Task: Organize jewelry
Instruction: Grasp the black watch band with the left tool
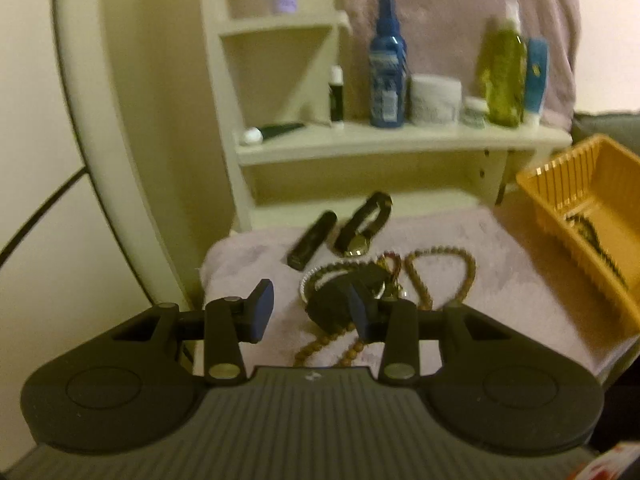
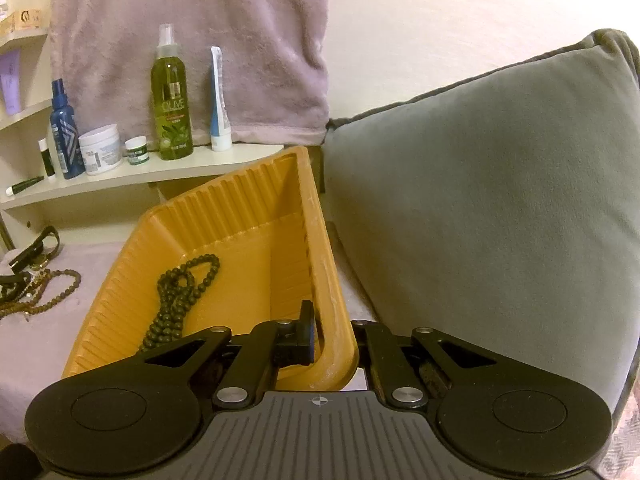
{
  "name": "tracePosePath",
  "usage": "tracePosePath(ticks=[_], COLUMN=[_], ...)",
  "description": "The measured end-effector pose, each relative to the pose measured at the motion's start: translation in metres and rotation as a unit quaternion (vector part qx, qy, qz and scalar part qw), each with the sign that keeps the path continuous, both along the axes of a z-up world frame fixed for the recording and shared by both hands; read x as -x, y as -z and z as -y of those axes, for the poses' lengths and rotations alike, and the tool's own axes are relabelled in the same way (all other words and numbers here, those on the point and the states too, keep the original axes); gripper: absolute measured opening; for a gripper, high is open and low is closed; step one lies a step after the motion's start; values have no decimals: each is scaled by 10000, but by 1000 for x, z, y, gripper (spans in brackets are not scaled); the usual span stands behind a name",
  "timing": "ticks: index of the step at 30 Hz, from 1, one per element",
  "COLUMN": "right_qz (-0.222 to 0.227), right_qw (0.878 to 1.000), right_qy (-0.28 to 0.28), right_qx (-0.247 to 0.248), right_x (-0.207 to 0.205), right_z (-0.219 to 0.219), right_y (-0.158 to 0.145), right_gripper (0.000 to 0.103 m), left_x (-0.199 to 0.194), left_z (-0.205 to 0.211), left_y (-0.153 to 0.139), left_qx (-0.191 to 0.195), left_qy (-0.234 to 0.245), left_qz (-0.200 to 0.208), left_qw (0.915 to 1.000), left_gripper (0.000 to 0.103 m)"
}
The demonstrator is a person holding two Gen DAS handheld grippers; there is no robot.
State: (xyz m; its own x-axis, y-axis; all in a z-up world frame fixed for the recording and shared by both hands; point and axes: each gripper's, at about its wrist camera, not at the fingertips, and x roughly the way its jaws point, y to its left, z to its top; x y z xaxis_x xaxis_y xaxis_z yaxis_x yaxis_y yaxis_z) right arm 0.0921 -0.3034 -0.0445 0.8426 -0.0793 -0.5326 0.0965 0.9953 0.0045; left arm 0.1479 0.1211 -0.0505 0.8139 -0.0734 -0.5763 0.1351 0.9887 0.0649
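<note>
Orange tray (image 2: 224, 216) holds one dark bead necklace (image 2: 180, 296) so far; right tool (image 2: 320, 334) is clamped on its near rim, tilting it. Left tool (image 1: 312, 310), part open and empty, hovers over the pile on the towel (image 1: 500, 280): brown bead strands (image 1: 440, 264), watch (image 1: 360, 232), black case (image 1: 312, 240). Most sorting is left.

A home, probably a bedroom corner

Toiletry bottles (image 2: 171, 96) line a cream shelf (image 2: 140, 174); a grey pillow (image 2: 480, 184) leans beside it.
</note>
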Motion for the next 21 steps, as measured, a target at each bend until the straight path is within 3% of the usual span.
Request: tracePosePath(ticks=[12,17,21], right_qz=[-2,-2,-22], right_qw=[9999,9999,9999], right_qy=[2,15,13], right_qx=[130,127,108], right_x=[-3,-3,-3], right_z=[-5,-5,-3], right_y=[-4,-3,-3], right_gripper=[6,6,6], left_x=[-35,-47,-46], left_z=[7,5,5], left_y=[28,36,33], left_qx=[-566,-550,-505], left_qy=[817,1046,1072], left_qz=[-239,-481,-583], left_qw=[9948,9918,9912], left_gripper=[37,36,23])
